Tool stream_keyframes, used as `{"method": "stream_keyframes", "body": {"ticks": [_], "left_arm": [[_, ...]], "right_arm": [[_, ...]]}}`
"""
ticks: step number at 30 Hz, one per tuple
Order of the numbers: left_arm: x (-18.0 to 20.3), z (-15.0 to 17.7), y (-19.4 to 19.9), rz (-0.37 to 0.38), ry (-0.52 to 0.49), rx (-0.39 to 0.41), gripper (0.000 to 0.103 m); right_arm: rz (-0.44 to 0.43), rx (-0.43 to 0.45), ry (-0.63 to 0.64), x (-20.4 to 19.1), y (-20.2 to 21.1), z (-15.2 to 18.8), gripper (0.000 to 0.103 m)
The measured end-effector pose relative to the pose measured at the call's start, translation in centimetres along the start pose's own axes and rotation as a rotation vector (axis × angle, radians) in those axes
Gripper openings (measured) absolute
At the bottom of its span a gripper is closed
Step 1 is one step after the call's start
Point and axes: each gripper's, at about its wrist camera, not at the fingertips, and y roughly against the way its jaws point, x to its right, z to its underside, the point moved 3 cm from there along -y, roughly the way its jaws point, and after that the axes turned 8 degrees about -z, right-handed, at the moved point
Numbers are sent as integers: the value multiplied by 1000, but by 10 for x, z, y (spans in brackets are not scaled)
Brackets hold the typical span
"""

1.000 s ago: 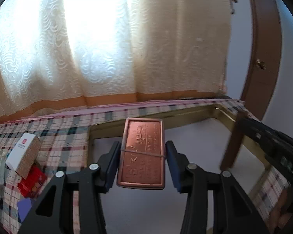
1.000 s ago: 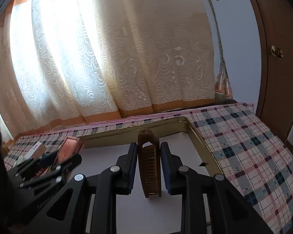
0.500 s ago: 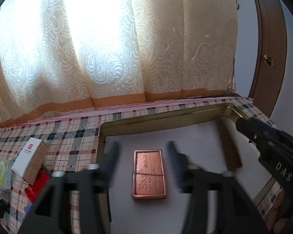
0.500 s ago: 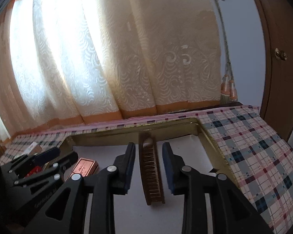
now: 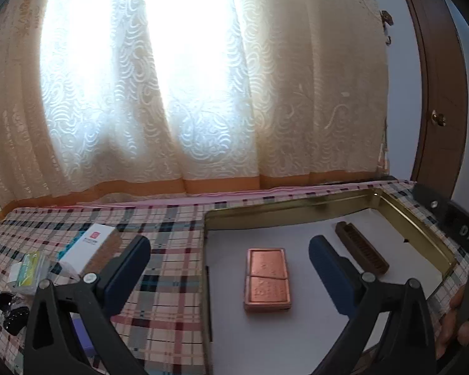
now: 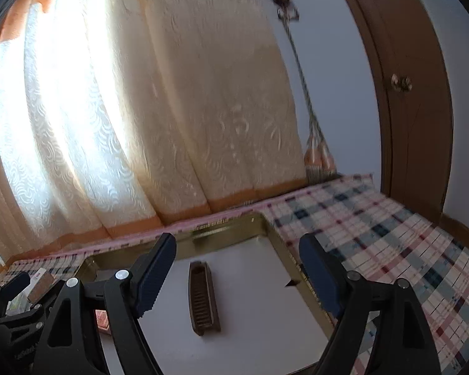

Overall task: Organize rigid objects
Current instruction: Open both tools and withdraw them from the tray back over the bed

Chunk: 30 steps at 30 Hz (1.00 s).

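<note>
Left wrist view: The left gripper [image 5: 229, 261] has its jaws spread wide and opening, with nothing pressed between the pads. The copper-coloured tin [image 5: 267, 279] lies flat on the white floor of the gold-rimmed tray [image 5: 284, 211], in line with the gap between the two fingers but clear of both. The brown comb [image 5: 361, 251] lies further right in the same tray, near the right wall, well apart from the tin. The tray sits on a plaid tablecloth [image 5: 168, 281]. Left of the tray, on the cloth, stand a white box [image 5: 89, 247] with a red mark, a small yellow-green packet [image 5: 31, 267] and some dark items at the frame edge that cannot be identified. A lace curtain [image 5: 187, 93] hangs behind the table, and a brown door [image 5: 437, 93] stands at right. Part of the right gripper shows at the right edge.

Right wrist view: The right gripper [image 6: 237, 270] has its jaws apart and opening; the pads grip nothing. The comb [image 6: 202, 300] lies on the tray floor between the fingers, touching neither, its length pointing away from the camera. The tray's far rim [image 6: 222, 228] runs just beyond it. The left gripper [image 6: 22, 312] occupies the lower left corner, with a sliver of the tin [image 6: 101, 318] visible beside it. The image is slightly blurred.
</note>
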Motion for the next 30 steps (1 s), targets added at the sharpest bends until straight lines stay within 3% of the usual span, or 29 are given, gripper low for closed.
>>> {"method": "stream_keyframes", "body": {"ticks": [4,11,30], "left_arm": [[-8,5,1,-31,5,2,103],[-21,13,12,-54,-6,35,103],[-119,31,10,-135,74,-34,103]], "right_arm": [[57,102,93,-11,17,-1,83],[81,179,162,-25,36,-2,83],[43,157,165,-70,48,16,83]]}}
